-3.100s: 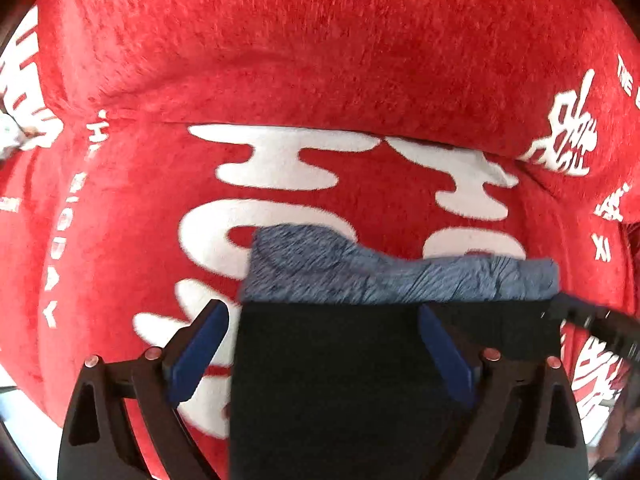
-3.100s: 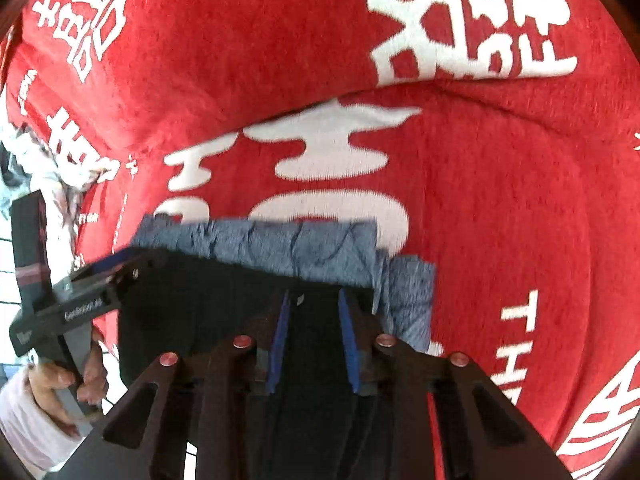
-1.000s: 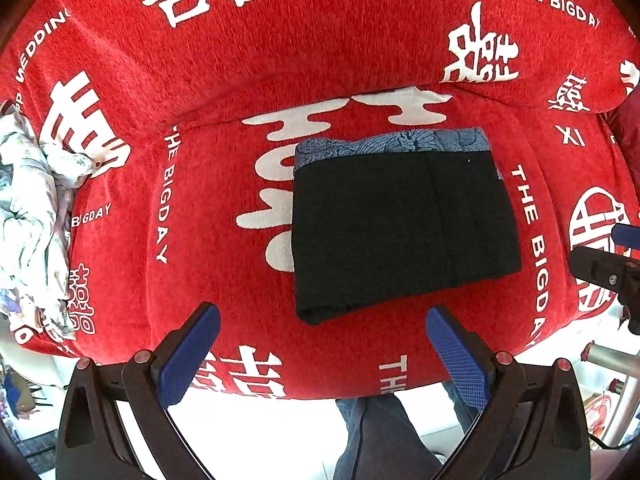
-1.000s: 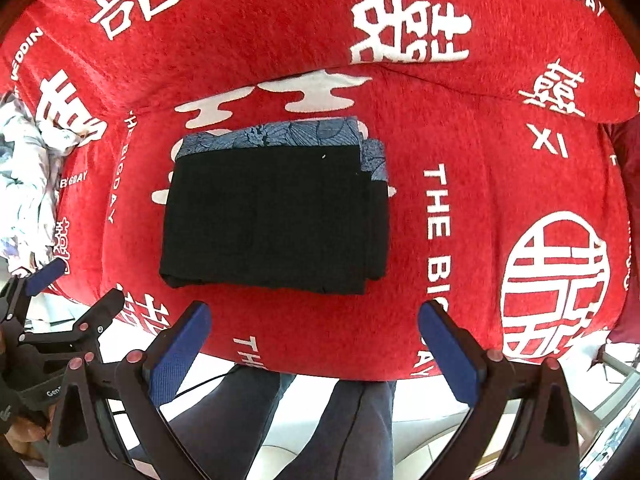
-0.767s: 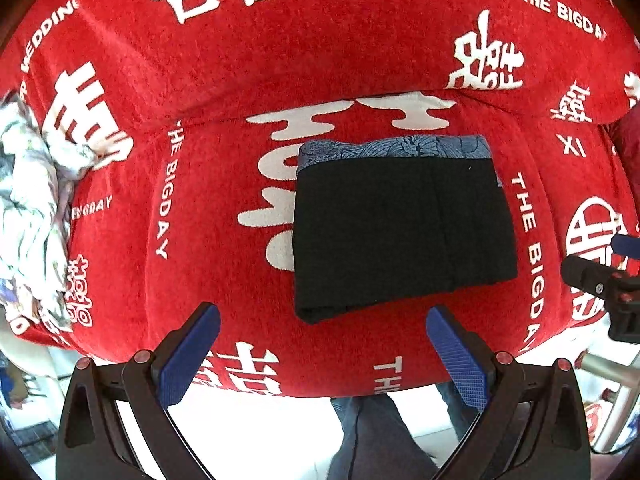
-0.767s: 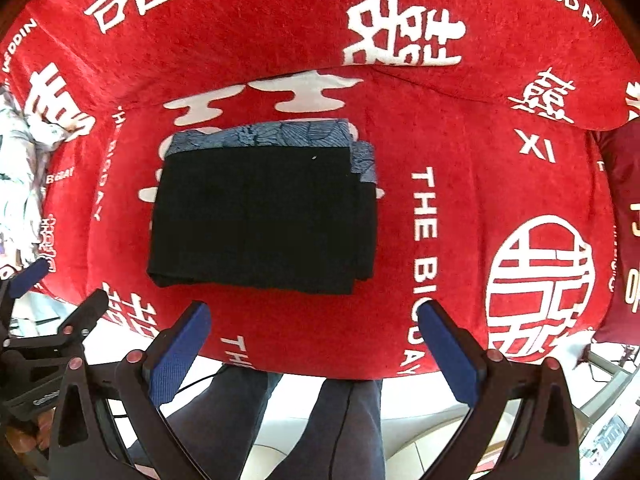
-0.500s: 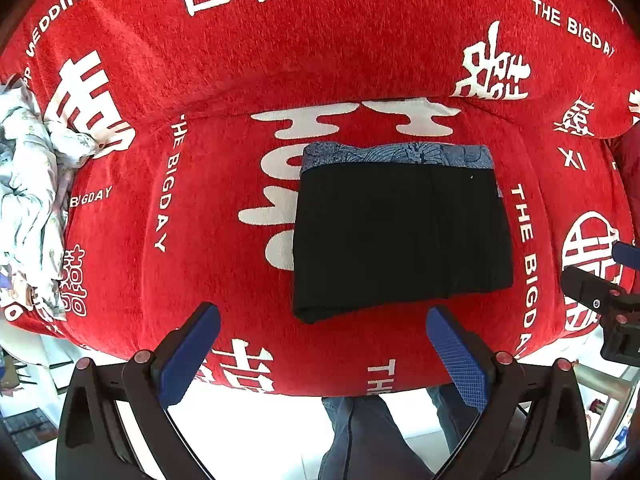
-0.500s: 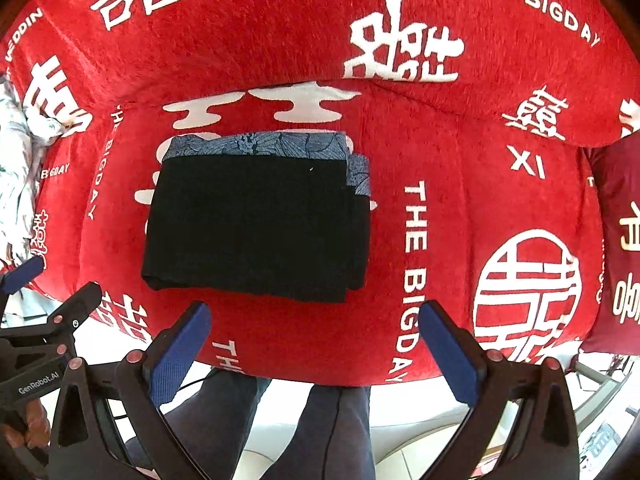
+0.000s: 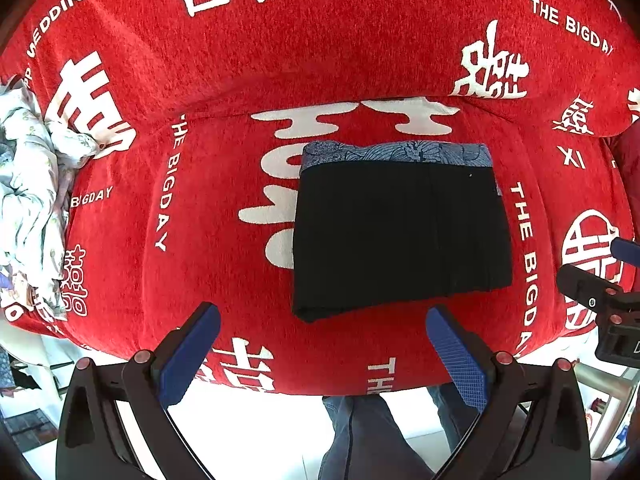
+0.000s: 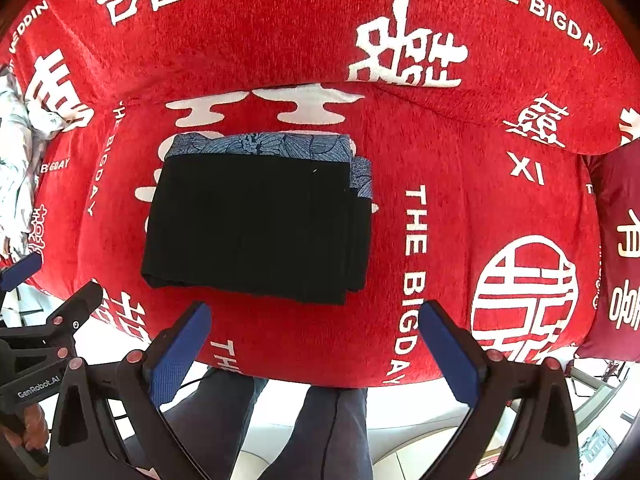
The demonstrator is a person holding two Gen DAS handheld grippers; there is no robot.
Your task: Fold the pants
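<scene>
Pants (image 9: 400, 236) lie folded into a neat dark block on the seat of a red sofa (image 9: 224, 184). Most of the block is black. A strip of blue cloth with a leaf pattern shows along its far edge. In the right wrist view the pants (image 10: 256, 224) sit left of the middle, and a bit of blue also peeks out at the far right corner. Nothing touches them.

White signs and words such as "THE BIGDAY" are printed all over the red cover. A pile of pale, crumpled cloth (image 9: 28, 200) rests at the left end of the sofa, well apart from the pants.

Left gripper (image 9: 320, 344) hangs in front of the sofa's near edge with its blue pads spread wide. It grips nothing. Right gripper (image 10: 312, 340) hangs near the front edge too, with its pads just as wide apart and nothing between them. Each gripper shows at the side of the other one's view.

A person's legs (image 10: 280, 424) in dark blue trousers stand on the pale floor below, close to the sofa front.
</scene>
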